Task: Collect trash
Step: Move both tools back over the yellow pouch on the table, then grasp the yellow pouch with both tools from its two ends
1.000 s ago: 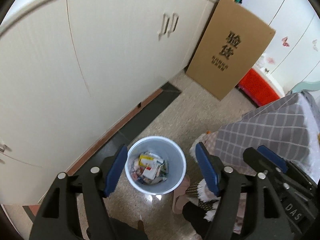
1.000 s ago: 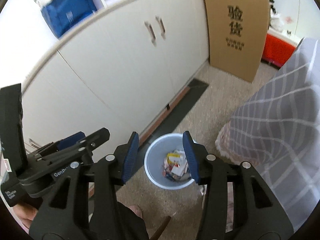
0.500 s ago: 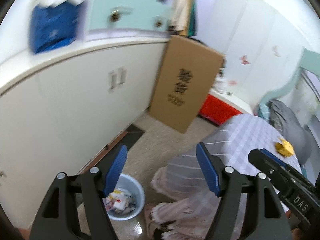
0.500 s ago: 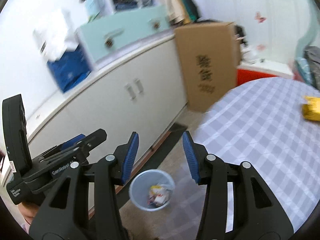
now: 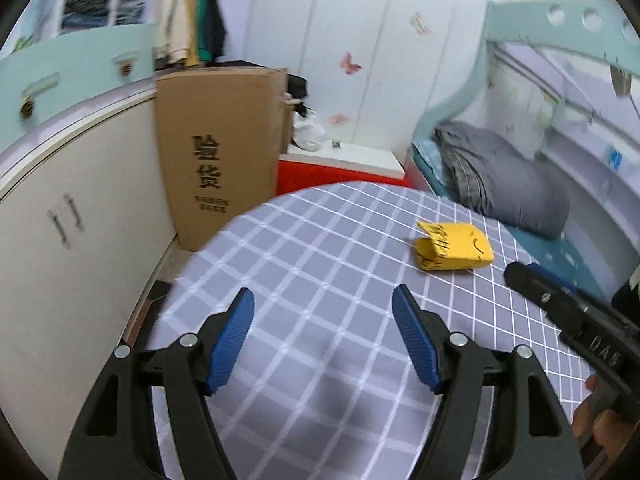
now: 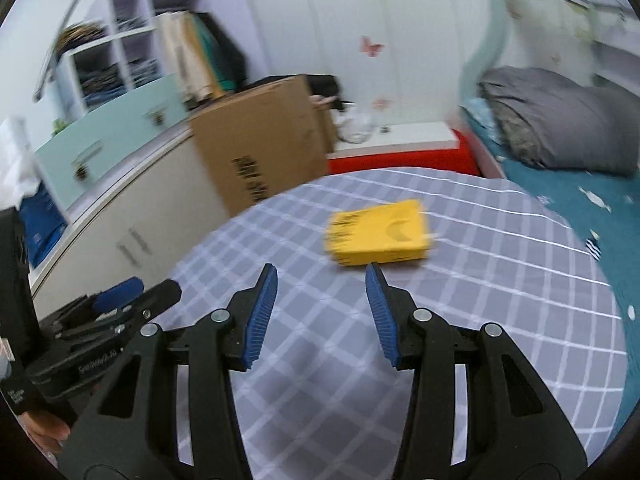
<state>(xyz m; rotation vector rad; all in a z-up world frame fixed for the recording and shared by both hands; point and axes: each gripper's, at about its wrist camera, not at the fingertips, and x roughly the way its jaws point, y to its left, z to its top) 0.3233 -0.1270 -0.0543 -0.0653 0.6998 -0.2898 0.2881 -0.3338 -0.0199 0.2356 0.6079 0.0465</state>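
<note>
A crumpled yellow carton (image 5: 454, 245) lies on a round table under a grey checked cloth (image 5: 304, 264). In the right wrist view the same yellow carton (image 6: 380, 233) sits just beyond the fingertips, slightly right of centre. My left gripper (image 5: 323, 308) hovers open over the cloth, well short and left of the carton, with nothing between its blue pads. My right gripper (image 6: 322, 282) is open too and holds nothing. Each gripper shows at the edge of the other's view. The trash bin is out of sight.
A tall cardboard box (image 5: 218, 152) leans on white cabinets (image 5: 64, 224) at the left. Behind the table stand a red box (image 5: 336, 174) and a bed with a grey pillow (image 5: 508, 176). Shelves (image 6: 116, 60) rise above a mint drawer unit.
Both grippers rose from above the floor bin and swung right over the table. The bin dropped out of view and the yellow carton came in front. The jaws stayed open.
</note>
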